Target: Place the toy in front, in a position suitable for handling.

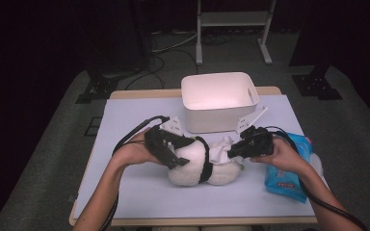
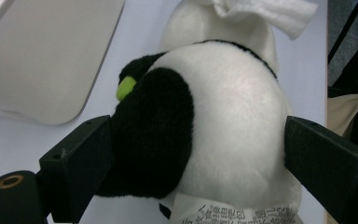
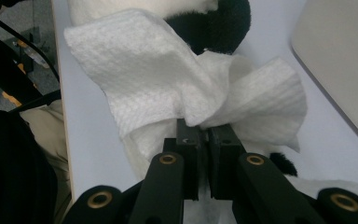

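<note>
right gripper clamps white wipe – pinched tight at centre table, likely for wiping plush panda. left gripper spread wide around panda's body, pads not pressing – seemingly to steady toy. white bin far side, wipe packet right.

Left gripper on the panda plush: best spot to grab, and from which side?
Grip the panda plush across its round rump, coming in from its tail end along the table. The left gripper already has its open jaws on either flank there: black patch one side, white the other. That's probably soft enough to pinch firmly while the right gripper holds the wipe.
</note>
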